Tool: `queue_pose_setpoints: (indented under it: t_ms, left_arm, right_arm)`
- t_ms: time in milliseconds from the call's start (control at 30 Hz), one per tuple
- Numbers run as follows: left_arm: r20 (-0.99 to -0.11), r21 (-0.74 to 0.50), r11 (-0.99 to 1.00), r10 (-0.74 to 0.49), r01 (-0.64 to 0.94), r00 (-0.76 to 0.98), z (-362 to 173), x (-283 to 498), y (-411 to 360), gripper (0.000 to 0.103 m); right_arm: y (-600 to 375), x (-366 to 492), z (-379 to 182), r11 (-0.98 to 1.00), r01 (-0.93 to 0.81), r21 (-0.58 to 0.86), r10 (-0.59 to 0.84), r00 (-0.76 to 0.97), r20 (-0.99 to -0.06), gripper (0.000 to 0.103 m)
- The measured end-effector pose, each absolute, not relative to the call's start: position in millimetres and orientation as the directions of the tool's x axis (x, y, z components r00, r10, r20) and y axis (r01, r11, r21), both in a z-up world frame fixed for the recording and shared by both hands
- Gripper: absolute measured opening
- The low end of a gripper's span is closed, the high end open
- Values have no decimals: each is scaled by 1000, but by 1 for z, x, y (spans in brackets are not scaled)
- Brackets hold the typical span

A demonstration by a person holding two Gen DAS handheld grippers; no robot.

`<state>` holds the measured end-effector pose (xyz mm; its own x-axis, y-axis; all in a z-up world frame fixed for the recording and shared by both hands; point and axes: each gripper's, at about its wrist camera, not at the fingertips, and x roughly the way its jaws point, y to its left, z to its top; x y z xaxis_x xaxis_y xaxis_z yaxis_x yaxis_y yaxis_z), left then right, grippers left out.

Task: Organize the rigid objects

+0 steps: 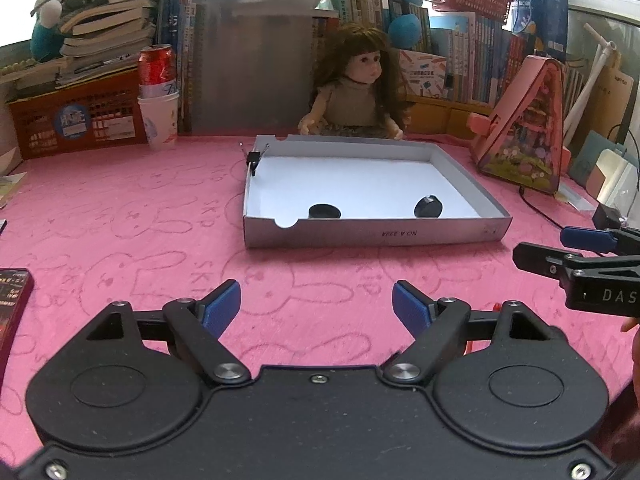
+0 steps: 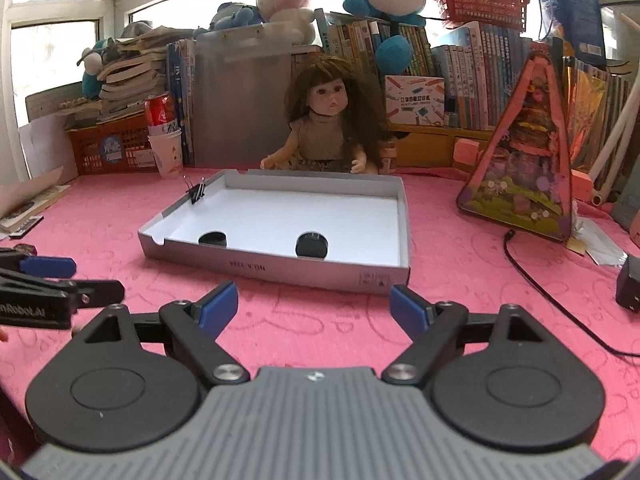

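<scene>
A: Both claws, left claw and right claw, hang spread and empty before the shallow grey cardboard tray.

B: Two small black round discs ahead inside look light, stiff, likely slippery; pinch across rims.

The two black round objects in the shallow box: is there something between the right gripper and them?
Only the box's own near wall. The black discs lie just behind it on the white floor. The right gripper hovers open over bare pink cloth, so it would probably have to reach over that low wall.
</scene>
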<state>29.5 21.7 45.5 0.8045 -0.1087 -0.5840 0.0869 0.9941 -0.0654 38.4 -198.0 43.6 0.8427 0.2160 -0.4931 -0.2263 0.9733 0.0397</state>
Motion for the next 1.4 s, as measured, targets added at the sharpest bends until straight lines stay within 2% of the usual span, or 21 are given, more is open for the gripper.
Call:
queue_pose_setpoints:
  t_ms: [300, 467, 567, 633, 700, 867, 1033, 1400]
  left_arm:
    - [-542, -47, 992, -124, 118, 831, 36, -1, 23, 82]
    - [-529, -28, 990, -133, 140, 838, 30, -17, 23, 81]
    - [-539, -26, 990, -133, 141, 832, 28, -20, 24, 75]
    - [-544, -28, 991, -128, 134, 830, 27, -23, 26, 58]
    - [-547, -26, 990, -131, 140, 827, 27, -25, 26, 49]
    - [-564, -25, 980, -176, 196, 807, 25, -34, 20, 42]
    - [-582, -14, 975, -188, 221, 791, 19, -35, 12, 40]
    - [-610, -12, 982, -155, 186, 777, 5, -26, 5, 39]
  right_arm:
    - [-204, 13, 26, 980, -199, -2, 177, 877, -446, 92]
    - [-209, 5, 17, 982, -188, 5, 169, 874, -456, 92]
    - [-211, 1, 12, 984, -177, 10, 161, 870, -466, 92]
    - [-213, -2, 10, 985, -171, 9, 155, 868, -472, 91]
    - [-214, -5, 8, 985, -172, 10, 156, 866, -476, 91]
    - [-214, -14, 4, 981, -194, -4, 168, 859, -485, 91]
    - [-211, -20, 0, 977, -213, -26, 172, 850, -498, 86]
    - [-211, -21, -4, 977, -213, -27, 168, 836, -522, 68]
